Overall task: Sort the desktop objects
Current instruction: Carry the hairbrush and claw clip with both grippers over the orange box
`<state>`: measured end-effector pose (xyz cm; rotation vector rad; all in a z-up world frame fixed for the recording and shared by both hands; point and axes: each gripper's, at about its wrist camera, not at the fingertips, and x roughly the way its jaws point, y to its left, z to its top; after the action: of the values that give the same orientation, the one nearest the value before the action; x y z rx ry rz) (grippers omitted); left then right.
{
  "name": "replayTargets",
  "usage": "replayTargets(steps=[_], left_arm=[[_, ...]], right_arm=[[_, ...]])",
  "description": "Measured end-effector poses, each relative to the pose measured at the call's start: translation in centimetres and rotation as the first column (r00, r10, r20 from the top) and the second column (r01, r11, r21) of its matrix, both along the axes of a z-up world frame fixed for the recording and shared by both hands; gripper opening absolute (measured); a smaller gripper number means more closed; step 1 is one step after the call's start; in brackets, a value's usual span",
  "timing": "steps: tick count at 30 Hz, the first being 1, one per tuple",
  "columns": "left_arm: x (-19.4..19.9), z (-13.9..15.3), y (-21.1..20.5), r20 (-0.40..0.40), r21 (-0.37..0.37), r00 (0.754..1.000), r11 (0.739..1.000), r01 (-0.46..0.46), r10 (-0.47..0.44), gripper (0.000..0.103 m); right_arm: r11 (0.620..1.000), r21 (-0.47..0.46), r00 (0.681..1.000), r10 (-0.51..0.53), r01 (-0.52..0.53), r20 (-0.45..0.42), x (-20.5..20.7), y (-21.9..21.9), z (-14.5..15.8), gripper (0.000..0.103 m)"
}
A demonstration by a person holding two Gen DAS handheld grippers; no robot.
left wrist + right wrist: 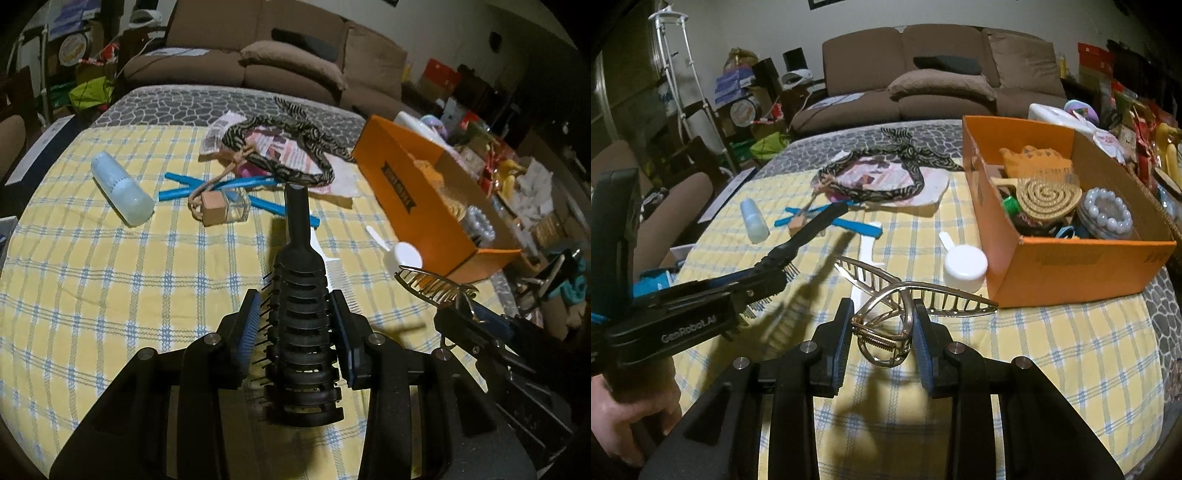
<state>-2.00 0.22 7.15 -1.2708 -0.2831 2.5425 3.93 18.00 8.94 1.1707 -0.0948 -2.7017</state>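
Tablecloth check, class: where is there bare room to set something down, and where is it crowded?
Free: the checked tablecloth nearest the cameras, left of the black hairbrush, below the pale bottle. Crowded: the far middle, around the blue sticks, patterned headband and papers, and the orange box, nearly full.

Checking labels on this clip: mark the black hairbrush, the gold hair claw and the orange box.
black hairbrush [301, 332]: left wrist view, vented back of the head.
gold hair claw [886, 345]: right wrist view, spring hinge.
orange box [1082, 266]: right wrist view, near side wall.
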Motion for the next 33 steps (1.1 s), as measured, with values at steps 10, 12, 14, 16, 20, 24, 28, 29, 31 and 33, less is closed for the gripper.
replayTargets(steps=[10, 12, 14, 16, 20, 24, 28, 29, 31, 33], left_arm=[[-0.9, 3.0, 1.8, -0.044, -0.007, 0.998, 0.999, 0.033, -0.033, 0.035], [-1.2, 3.8, 2.7, -0.056, -0.007, 0.997, 0.999, 0.050, -0.050, 0.035], [-1.7, 4.4, 3.6, -0.064, -0.005, 0.996, 0.998, 0.065, -0.065, 0.035], [-2.2, 5.1, 4.7, -0.071, 0.004, 0.994, 0.997, 0.081, -0.080, 0.035], [-3.4, 6.4, 6.9, -0.080, 0.012, 0.991, 0.994, 0.106, -0.104, 0.035], [-4.7, 7.1, 8.7, -0.080, 0.020, 0.989, 0.992, 0.127, -0.125, 0.035], [-5.9, 7.9, 10.3, -0.087, 0.018, 0.986, 0.989, 0.145, -0.142, 0.035], [-6.3, 8.0, 10.8, -0.089, 0.015, 0.985, 0.988, 0.151, -0.149, 0.035], [-6.8, 8.3, 11.7, -0.094, 0.006, 0.982, 0.986, 0.168, -0.167, 0.035], [-7.4, 8.5, 12.7, -0.100, -0.003, 0.978, 0.983, 0.183, -0.183, 0.035]], right_arm=[[1.000, 0.026, 0.999, -0.009, 0.010, -0.038, -0.7, 2.1, 2.7, 0.031], [0.999, 0.030, 0.999, -0.019, 0.020, -0.044, -1.0, 2.9, 3.3, 0.031], [0.999, 0.030, 0.998, -0.032, 0.033, -0.052, -1.4, 3.9, 3.8, 0.031], [0.999, 0.027, 0.998, -0.043, 0.045, -0.054, -1.7, 4.7, 4.3, 0.031], [0.997, 0.021, 0.996, -0.069, 0.070, -0.054, -2.7, 6.7, 5.0, 0.031], [0.995, 0.006, 0.994, -0.095, 0.095, -0.052, -3.4, 8.4, 5.5, 0.031], [0.993, -0.005, 0.991, -0.122, 0.122, -0.051, -4.4, 10.2, 6.0, 0.031], [0.992, -0.007, 0.991, -0.127, 0.127, -0.051, -4.6, 10.7, 6.1, 0.031], [0.991, -0.012, 0.989, -0.136, 0.136, -0.050, -5.1, 11.5, 6.2, 0.031], [0.989, -0.017, 0.988, -0.147, 0.146, -0.049, -5.7, 12.5, 6.4, 0.031]])
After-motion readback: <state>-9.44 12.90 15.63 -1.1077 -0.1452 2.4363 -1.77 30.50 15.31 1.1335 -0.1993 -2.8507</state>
